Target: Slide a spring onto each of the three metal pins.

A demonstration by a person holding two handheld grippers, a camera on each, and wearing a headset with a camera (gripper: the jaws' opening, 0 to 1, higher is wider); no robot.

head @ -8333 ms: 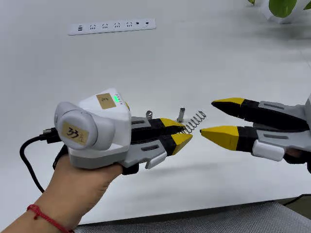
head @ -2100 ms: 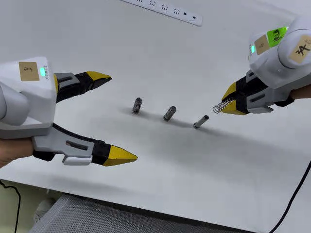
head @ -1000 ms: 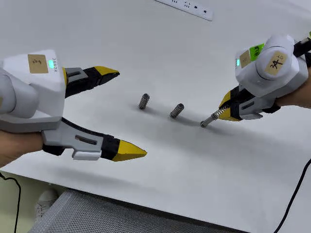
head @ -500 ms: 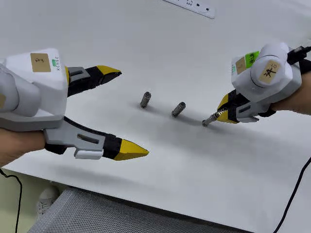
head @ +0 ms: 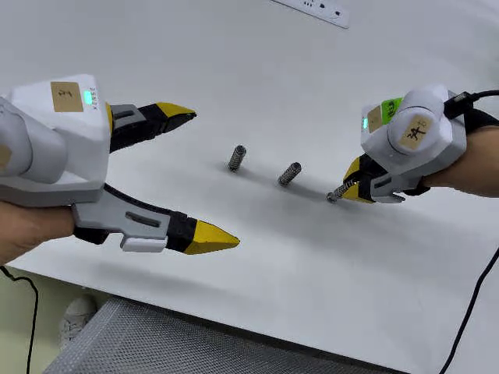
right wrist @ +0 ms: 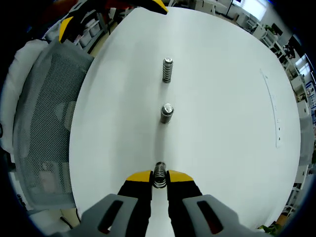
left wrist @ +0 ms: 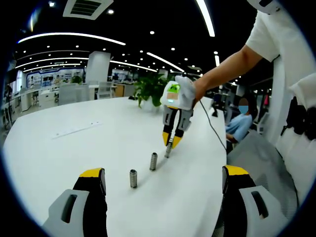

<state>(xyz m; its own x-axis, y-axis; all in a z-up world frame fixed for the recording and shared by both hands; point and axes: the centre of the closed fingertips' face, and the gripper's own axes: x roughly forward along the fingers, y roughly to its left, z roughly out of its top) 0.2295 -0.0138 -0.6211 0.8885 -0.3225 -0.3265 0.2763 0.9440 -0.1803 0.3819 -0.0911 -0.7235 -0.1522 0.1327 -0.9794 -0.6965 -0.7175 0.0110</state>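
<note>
Three metal pins stand in a row on the white table [head: 234,78]. The left pin [head: 236,157] and the middle pin [head: 289,173] each carry a spring. My right gripper [head: 348,189] is shut on a third spring [right wrist: 159,174], pressed down over the right pin [head: 335,193]. In the right gripper view the spring sits between the yellow fingertips [right wrist: 138,177], with the other two sprung pins [right wrist: 167,113] [right wrist: 168,69] beyond. My left gripper [head: 192,178] hovers wide open left of the row, holding nothing. In the left gripper view the right gripper [left wrist: 171,141] stands over the far pin.
A white power strip [head: 312,9] lies at the table's far edge. The table's near edge [head: 234,323] runs below the grippers, with a grey mesh chair [head: 156,347] under it. A black cable [head: 468,312] trails from the right gripper.
My right gripper has carried the spring down from above the table onto the right pin and lowered it along the pin. The left gripper stays open in place.
</note>
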